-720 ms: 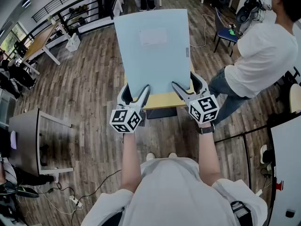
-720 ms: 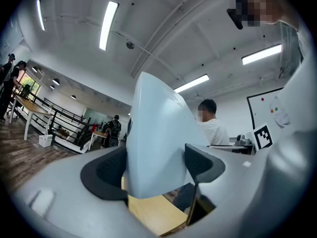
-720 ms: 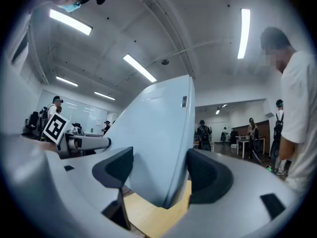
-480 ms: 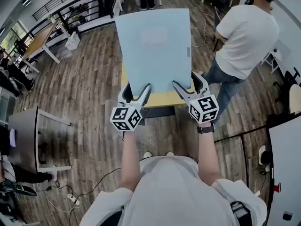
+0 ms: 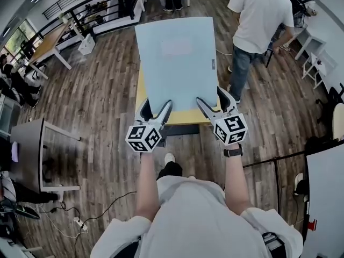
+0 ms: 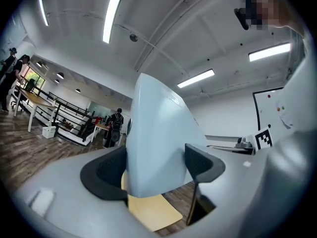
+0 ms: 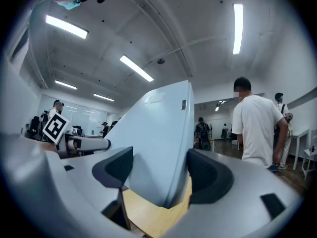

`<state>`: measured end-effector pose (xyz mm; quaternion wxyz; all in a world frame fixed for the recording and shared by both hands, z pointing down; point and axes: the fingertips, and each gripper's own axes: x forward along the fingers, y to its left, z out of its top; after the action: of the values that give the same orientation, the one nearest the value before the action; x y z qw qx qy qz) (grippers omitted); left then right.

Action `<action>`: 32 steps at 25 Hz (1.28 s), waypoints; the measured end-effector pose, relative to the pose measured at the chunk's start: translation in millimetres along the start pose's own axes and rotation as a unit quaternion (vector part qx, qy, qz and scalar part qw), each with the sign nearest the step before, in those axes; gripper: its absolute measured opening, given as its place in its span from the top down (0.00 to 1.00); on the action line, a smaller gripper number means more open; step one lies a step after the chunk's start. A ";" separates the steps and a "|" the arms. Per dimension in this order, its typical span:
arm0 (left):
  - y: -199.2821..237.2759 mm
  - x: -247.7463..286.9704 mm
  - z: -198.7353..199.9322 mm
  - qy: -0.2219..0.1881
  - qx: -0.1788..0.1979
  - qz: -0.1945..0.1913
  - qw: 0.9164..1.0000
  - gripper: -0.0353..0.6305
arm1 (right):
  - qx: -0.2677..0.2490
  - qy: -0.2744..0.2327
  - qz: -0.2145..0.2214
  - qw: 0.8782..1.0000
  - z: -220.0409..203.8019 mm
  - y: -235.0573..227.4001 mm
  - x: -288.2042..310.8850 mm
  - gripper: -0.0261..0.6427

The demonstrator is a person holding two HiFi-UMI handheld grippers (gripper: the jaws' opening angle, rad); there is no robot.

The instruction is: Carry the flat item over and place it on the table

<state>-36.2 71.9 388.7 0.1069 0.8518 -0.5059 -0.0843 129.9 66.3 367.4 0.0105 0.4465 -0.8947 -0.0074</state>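
A big pale-blue flat board (image 5: 174, 63) is held up off the floor, its far end tilted away from me. My left gripper (image 5: 155, 107) is shut on its near left corner and my right gripper (image 5: 211, 98) on its near right corner. In the left gripper view the board (image 6: 158, 143) fills the gap between the dark pads of the left gripper (image 6: 156, 167). The right gripper view shows the board (image 7: 158, 148) wedged the same way in the right gripper (image 7: 158, 170). Under the board's near end is a small yellow table (image 5: 185, 116), mostly hidden.
A person in a white shirt (image 5: 258, 15) stands just beyond the board's far right corner. A grey desk (image 5: 27, 144) is at the left and a white table (image 5: 328, 187) at the right edge. A long wooden table (image 5: 48, 44) and railings stand far left. Cables lie on the floor.
The person in the white shirt has walked from the right side to the far right, past the board's far corner. The board and both grippers have barely shifted.
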 end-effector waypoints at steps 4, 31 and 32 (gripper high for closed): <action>21.1 21.7 -1.2 0.003 -0.007 0.005 1.000 0.38 | 0.001 -0.001 0.004 1.000 -4.8 -12.1 28.2 0.47; 215.7 219.8 -3.5 0.008 -0.032 -0.008 0.999 0.39 | 0.049 0.040 -0.021 0.998 -54.4 -115.0 276.2 0.47; 217.9 222.8 -2.3 0.007 -0.031 -0.006 0.999 0.39 | 0.053 0.041 -0.021 0.998 -54.9 -117.0 279.8 0.47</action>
<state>-114.0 -225.3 441.2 0.1361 0.8518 -0.4968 -0.0951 56.6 -227.8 423.0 0.0232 0.4647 -0.8833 0.0585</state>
